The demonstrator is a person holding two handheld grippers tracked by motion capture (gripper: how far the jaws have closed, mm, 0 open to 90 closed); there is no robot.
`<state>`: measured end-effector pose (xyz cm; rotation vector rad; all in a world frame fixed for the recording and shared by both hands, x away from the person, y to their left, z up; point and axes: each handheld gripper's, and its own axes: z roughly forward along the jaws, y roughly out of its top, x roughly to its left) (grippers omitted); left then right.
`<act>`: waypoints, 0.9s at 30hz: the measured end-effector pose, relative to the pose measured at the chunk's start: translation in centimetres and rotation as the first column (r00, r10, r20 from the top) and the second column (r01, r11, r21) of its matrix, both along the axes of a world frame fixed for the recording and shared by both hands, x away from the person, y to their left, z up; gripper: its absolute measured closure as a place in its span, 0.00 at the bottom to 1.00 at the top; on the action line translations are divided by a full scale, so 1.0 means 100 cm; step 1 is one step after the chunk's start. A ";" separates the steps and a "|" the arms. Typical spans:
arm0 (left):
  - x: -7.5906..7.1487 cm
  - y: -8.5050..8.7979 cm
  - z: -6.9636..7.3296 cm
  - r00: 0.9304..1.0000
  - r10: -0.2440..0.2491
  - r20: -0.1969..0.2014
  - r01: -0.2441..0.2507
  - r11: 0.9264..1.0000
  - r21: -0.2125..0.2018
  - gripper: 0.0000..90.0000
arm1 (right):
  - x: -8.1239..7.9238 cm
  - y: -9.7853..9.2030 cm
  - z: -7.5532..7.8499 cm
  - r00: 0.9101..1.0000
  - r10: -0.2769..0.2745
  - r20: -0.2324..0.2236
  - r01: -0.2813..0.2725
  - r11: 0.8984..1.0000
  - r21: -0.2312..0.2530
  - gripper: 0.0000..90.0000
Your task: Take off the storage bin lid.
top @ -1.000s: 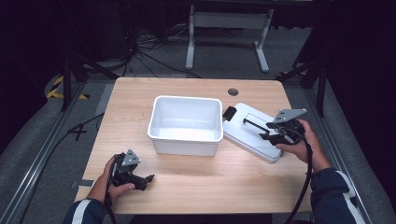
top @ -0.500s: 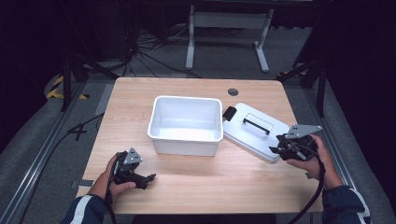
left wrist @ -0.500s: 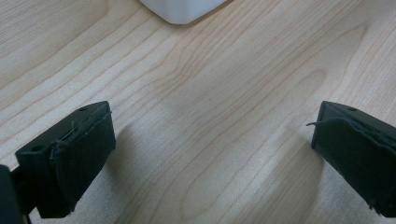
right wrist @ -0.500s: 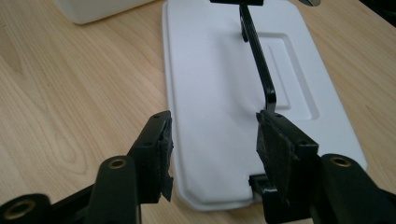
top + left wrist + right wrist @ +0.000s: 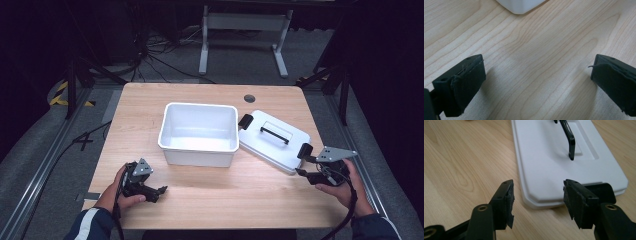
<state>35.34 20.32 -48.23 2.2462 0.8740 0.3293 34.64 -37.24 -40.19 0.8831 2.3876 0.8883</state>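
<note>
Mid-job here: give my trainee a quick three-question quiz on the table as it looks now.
1. True or false: the white lid is sitting on the white bin.
2. Which gripper is nearer the lid? A) left gripper B) right gripper
3. Fill in: the lid's handle is coloured ____.

Key:
1. False. The lid lies flat on the table beside the bin.
2. B. Its jaws are open with nothing between them, just short of the lid's near end.
3. Black.
</note>
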 end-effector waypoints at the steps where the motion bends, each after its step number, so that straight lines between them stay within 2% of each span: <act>1: 0.000 0.000 0.000 1.000 0.000 0.000 0.000 1.000 0.000 0.00 | -0.001 -0.002 -0.002 1.000 -0.005 0.000 0.005 1.000 0.006 0.46; 13: 0.000 0.000 0.000 1.000 0.001 0.003 -0.001 1.000 -0.004 0.00 | -0.016 -0.018 -0.027 0.998 -0.053 -0.015 0.054 0.996 0.069 0.44; 18: 0.000 0.000 0.000 1.000 0.001 0.003 -0.001 1.000 -0.003 0.00 | -0.021 -0.021 -0.039 0.997 -0.071 -0.030 0.074 0.991 0.108 0.43; 21: 0.000 0.000 0.000 1.000 0.001 0.003 -0.001 1.000 -0.003 0.00 | -0.025 -0.023 -0.047 0.995 -0.074 -0.060 0.082 0.986 0.146 0.39; 26: 0.001 -0.001 0.000 1.000 -0.006 -0.003 0.006 1.000 -0.005 0.00 | -0.026 -0.024 -0.060 0.990 -0.112 -0.090 0.125 0.981 0.146 0.33; 27: 0.001 -0.001 0.000 1.000 -0.006 -0.002 0.006 1.000 -0.005 0.00 | -0.026 -0.024 -0.063 0.990 -0.114 -0.083 0.125 0.983 0.137 0.31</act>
